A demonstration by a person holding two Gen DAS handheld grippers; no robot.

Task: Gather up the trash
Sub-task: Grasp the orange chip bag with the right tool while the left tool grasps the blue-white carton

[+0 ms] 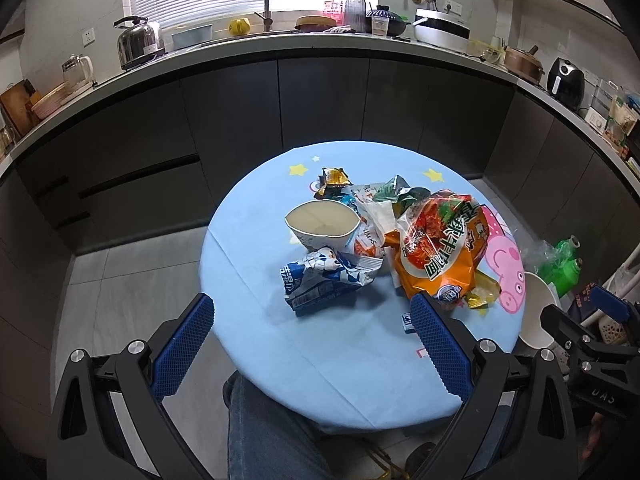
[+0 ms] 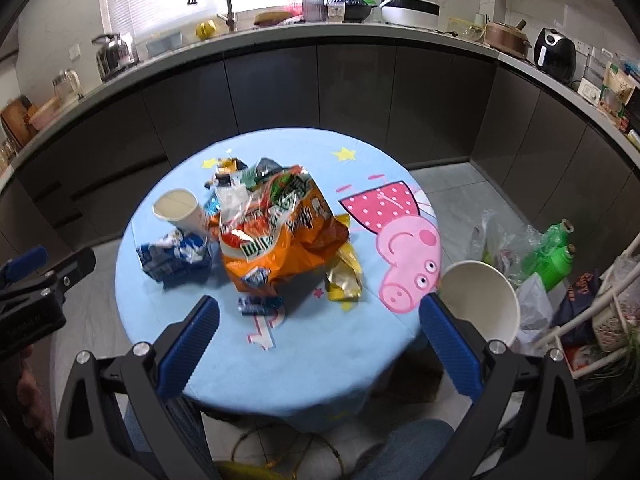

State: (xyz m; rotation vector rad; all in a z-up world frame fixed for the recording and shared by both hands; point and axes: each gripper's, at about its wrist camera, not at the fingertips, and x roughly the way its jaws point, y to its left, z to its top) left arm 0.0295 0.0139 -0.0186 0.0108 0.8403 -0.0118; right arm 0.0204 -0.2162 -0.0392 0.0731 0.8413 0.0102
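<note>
- Two grippers are hanging at the near edge of the table [image 1: 256, 344], and both are empty: the left gripper [image 1: 312, 340] is standing with jaws wide, and the right gripper [image 2: 320, 340] is also spread wide, gripping nothing.
- Just beyond the right gripper, a small blue wrapper [image 2: 260, 304] is lying flat, with its long axis running left to right across the opening, so I judge this gripper is nearer to it.
- Ahead of the left gripper, a crumpled blue-white bag [image 1: 320, 276] is resting nearly centred between the jaws.
- Further in, the big orange bag [image 2: 276, 236] is filling the middle of the pile, its length running away from the person; a yellow wrapper [image 2: 344, 276] is touching its right side.
- A paper cup [image 1: 324, 224] is lying tilted behind the blue-white bag.
- Off the table's right edge, a white bowl [image 2: 480, 300] is sitting very close to the right finger; whether it is touching, I cannot tell.
</note>
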